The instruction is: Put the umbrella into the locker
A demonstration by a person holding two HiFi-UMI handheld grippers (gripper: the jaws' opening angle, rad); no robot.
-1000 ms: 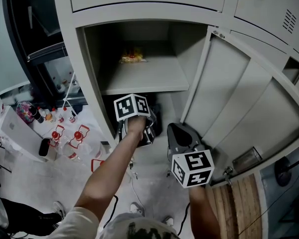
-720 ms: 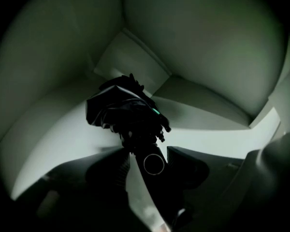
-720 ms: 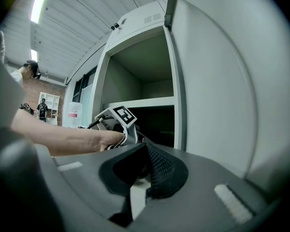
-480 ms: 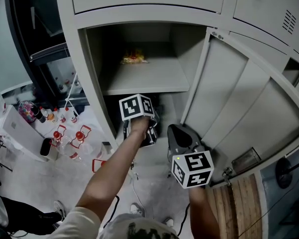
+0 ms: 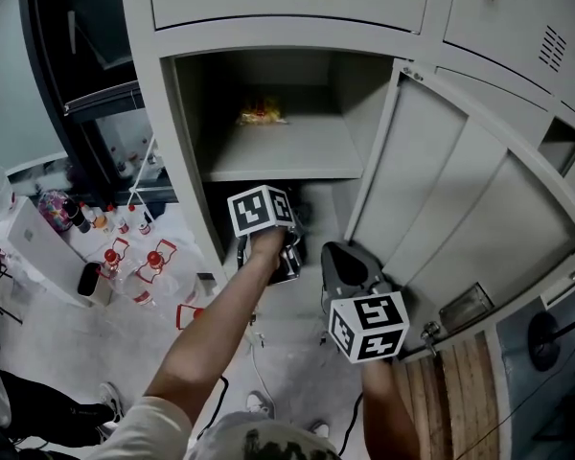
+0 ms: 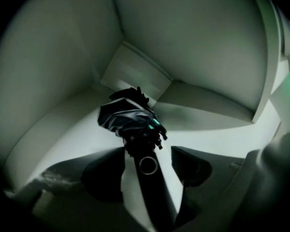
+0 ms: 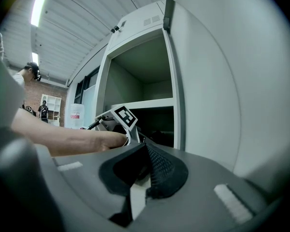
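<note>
Left gripper [image 6: 147, 152]: jaws have just been opening and now stand spread, with the handle [image 6: 150, 178] loose between them.
Umbrella [image 6: 128, 120]: folded, lying on the lower floor of the locker [image 6: 217, 124].
Right gripper [image 7: 145, 151]: jaws pressed together, empty.
Risk: a jaw snagging the handle on withdrawal could drag it out.

A yellow packet [image 5: 262, 114] lies far back on the locker's shelf [image 5: 297, 153]. The folded umbrella [image 6: 128, 121] rests on the compartment floor [image 6: 70, 135] below.

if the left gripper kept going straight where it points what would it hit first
The umbrella, its handle loose between the left gripper's jaws, which have just been opening; past it, likely the locker's back corner.
</note>
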